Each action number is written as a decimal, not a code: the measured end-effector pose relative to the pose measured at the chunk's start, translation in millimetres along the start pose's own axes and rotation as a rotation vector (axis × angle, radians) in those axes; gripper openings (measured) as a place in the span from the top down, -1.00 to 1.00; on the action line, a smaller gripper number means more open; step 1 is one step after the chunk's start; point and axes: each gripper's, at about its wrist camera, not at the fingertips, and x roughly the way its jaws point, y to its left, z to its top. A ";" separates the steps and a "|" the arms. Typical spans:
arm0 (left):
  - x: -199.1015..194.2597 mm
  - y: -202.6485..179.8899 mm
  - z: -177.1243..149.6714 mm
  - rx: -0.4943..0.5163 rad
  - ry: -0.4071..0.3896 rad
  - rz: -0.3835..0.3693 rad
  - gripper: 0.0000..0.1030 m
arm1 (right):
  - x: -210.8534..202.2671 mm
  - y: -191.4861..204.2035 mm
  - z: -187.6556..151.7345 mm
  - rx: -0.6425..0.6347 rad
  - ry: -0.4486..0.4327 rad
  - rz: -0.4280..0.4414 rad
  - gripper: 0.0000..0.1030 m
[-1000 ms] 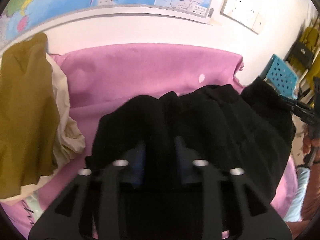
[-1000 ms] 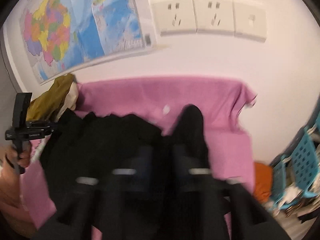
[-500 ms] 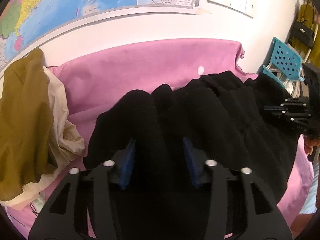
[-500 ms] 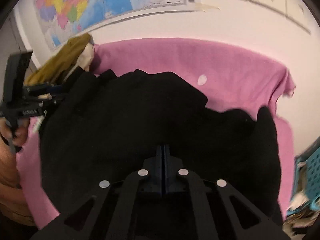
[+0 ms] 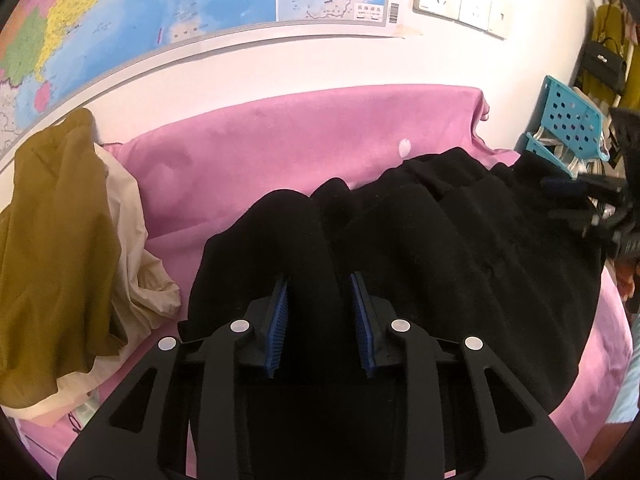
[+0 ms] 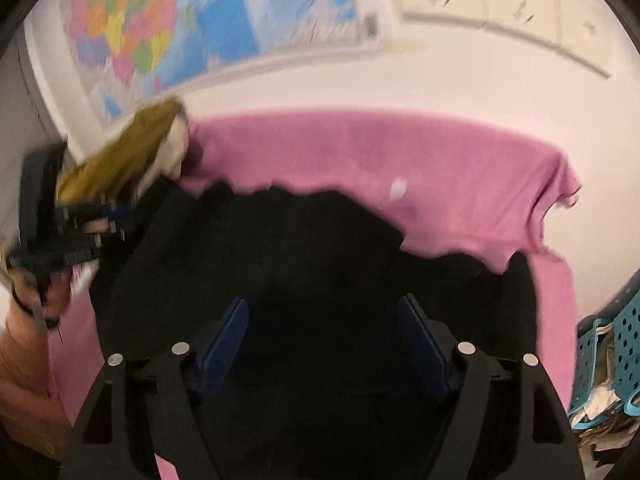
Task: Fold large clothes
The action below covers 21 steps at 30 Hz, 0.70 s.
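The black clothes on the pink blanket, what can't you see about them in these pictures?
- Black garment, left wrist view: sleeves, collar and type are lost in dark folds; the left gripper covers its near edge.
- Same garment, right wrist view: motion blur smears it; the right gripper hides the near part.
- Whether the closing left fingers already pinch the fold between them: unclear.
- Pink blanket: whatever is under it is covered.

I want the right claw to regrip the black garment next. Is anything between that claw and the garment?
Nothing visible. The right claw, its jaws opening, hangs right over the black garment, with only that cloth between its pads. The olive clothes lie off to the side.
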 end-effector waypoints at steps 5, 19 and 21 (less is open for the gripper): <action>4.3 -2.5 -1.1 0.008 0.010 -0.021 0.17 | 30.1 11.1 -8.3 -0.055 0.077 0.003 0.25; -14.1 12.3 14.8 -0.076 -0.070 -0.073 -0.18 | -30.5 22.6 61.9 -0.087 -0.246 -0.134 0.87; -3.2 5.3 13.2 -0.048 -0.044 -0.081 -0.58 | -1.3 16.8 67.7 -0.055 -0.208 -0.150 0.86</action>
